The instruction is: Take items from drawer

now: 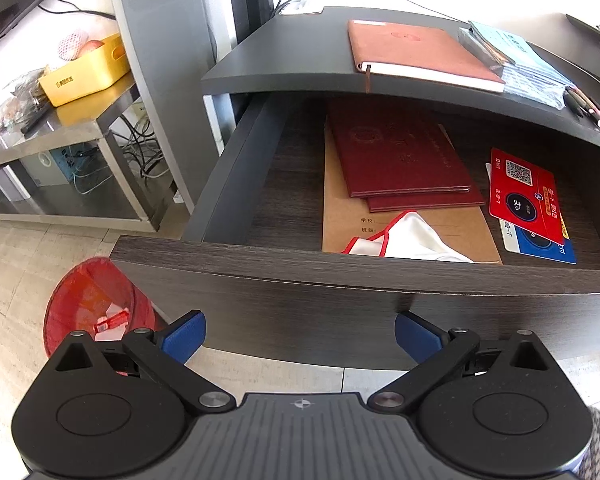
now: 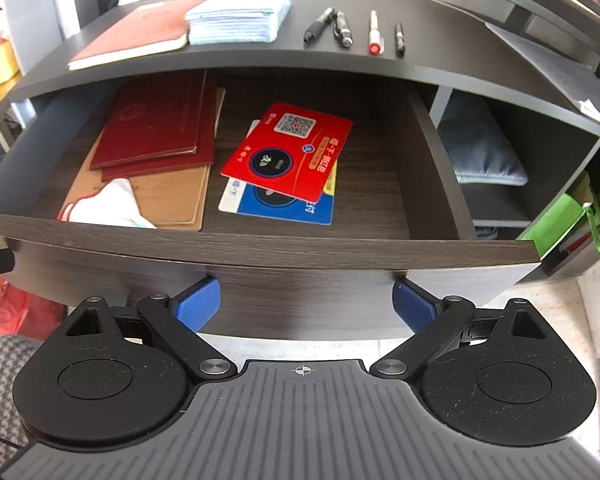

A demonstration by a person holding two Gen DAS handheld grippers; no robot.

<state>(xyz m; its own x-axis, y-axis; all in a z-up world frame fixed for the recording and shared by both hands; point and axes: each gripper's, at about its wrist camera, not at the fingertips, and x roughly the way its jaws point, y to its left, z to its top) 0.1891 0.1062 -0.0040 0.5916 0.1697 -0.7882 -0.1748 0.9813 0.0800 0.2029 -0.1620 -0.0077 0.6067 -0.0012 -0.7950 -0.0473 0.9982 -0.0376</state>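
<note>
Dark drawer stands open; both your left gripper and right gripper gape empty; pinch the red card by its raised edge (stiff, thin, probably slippery).

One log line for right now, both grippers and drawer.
drawer: open | left gripper: open, empty | right gripper: open, empty | red card: in drawer, atop blue card

Red card atop blue card, perhaps touching, in open drawer.
</note>
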